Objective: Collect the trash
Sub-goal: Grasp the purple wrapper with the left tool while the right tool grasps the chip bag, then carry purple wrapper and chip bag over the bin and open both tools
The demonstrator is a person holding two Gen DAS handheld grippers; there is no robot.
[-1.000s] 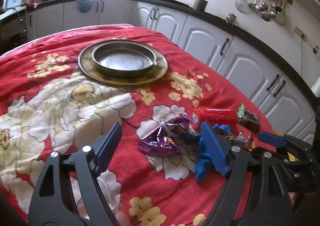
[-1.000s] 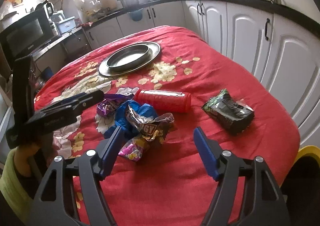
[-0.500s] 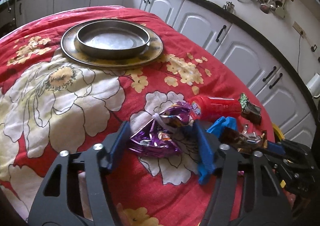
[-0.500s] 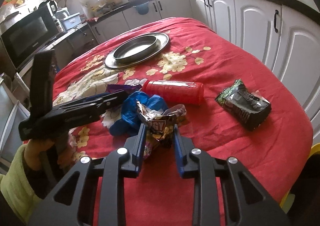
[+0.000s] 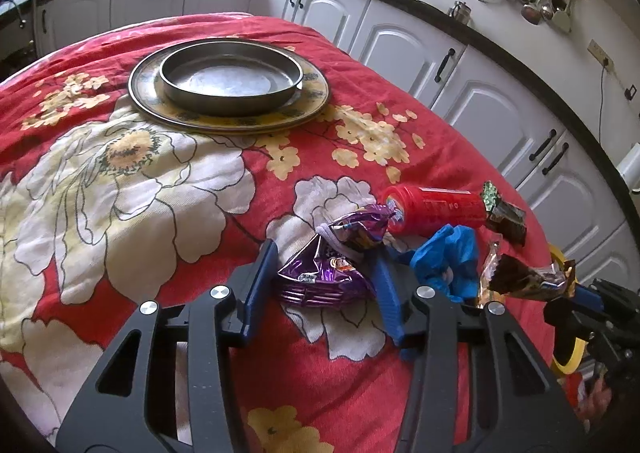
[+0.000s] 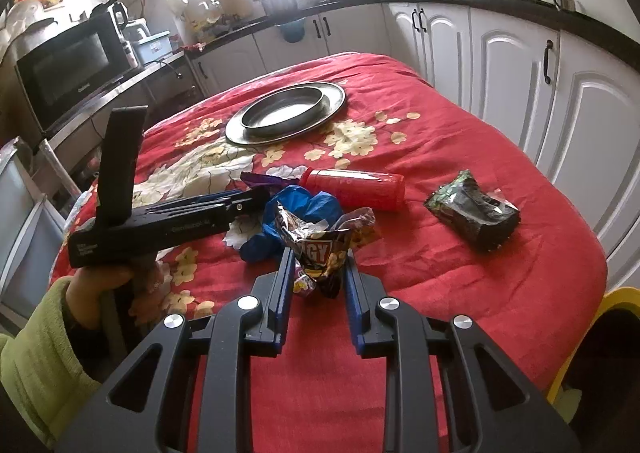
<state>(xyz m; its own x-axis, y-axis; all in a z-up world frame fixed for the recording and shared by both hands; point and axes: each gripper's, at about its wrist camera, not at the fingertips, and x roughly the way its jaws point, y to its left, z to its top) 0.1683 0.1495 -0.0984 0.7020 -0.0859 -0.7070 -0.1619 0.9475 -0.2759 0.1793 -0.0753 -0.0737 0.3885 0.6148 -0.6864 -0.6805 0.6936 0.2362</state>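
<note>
Trash lies on the red flowered cloth. My left gripper [image 5: 324,281] is closed around a purple foil wrapper [image 5: 328,277], its pads touching both sides. My right gripper [image 6: 318,273] is shut on a brown crinkled snack wrapper [image 6: 324,241] and holds it just above the cloth; this wrapper also shows in the left wrist view [image 5: 520,277]. A blue plastic bag [image 6: 296,209], a red tube [image 6: 356,185] lying on its side, and a dark green packet [image 6: 472,209] rest on the cloth beyond. The left gripper body [image 6: 172,221] shows in the right wrist view.
A steel pan on a round plate [image 5: 228,85] stands at the far side of the table. White cabinets [image 6: 520,65] run along the right. A yellow bin rim [image 6: 616,301] shows at the table's right edge. A microwave [image 6: 68,65] stands left.
My left gripper moved forward and its fingers closed in on the purple wrapper. My right gripper shut on the brown wrapper and lifted it a little.
</note>
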